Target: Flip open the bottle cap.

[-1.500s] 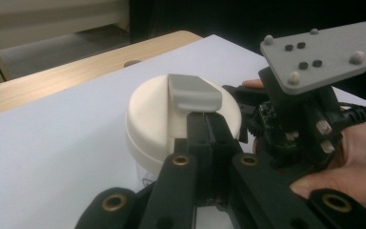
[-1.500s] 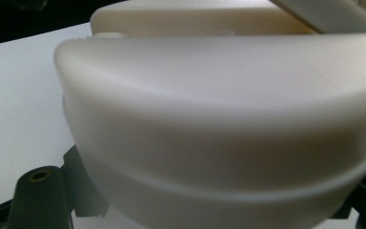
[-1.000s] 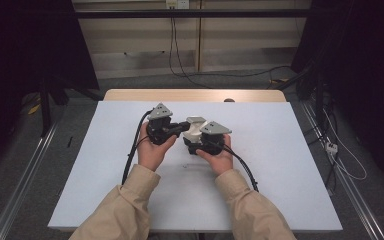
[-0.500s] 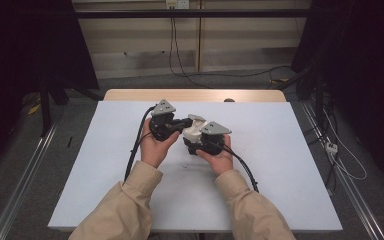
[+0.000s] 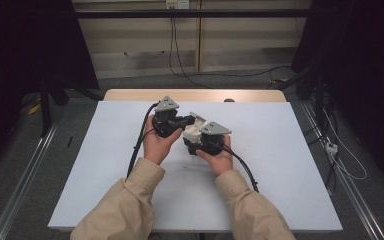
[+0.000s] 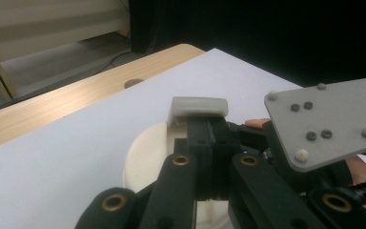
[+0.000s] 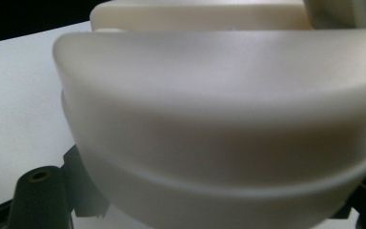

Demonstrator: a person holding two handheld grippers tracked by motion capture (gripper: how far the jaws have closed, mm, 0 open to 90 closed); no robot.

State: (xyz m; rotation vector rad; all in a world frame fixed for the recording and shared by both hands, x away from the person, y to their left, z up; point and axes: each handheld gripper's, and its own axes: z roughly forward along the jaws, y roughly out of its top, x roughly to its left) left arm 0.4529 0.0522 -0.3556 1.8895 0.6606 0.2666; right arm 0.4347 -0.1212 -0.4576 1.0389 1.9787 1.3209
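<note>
Frame centre, 2 tongs meeting over white counter (image 5: 280,165), left tongs (image 5: 184,120) pressed together on cream plastic part (image 5: 194,128), right tongs (image 5: 192,146) gripping its rounded body.

Two tongs are in play, the left tongs (image 5: 186,120) and the right tongs (image 5: 192,145), one in each of two hands. Between them sits one cream-white plastic piece (image 5: 194,129). One worktop (image 5: 280,165) carries everything, with two black cables trailing back toward the near edge.
</note>
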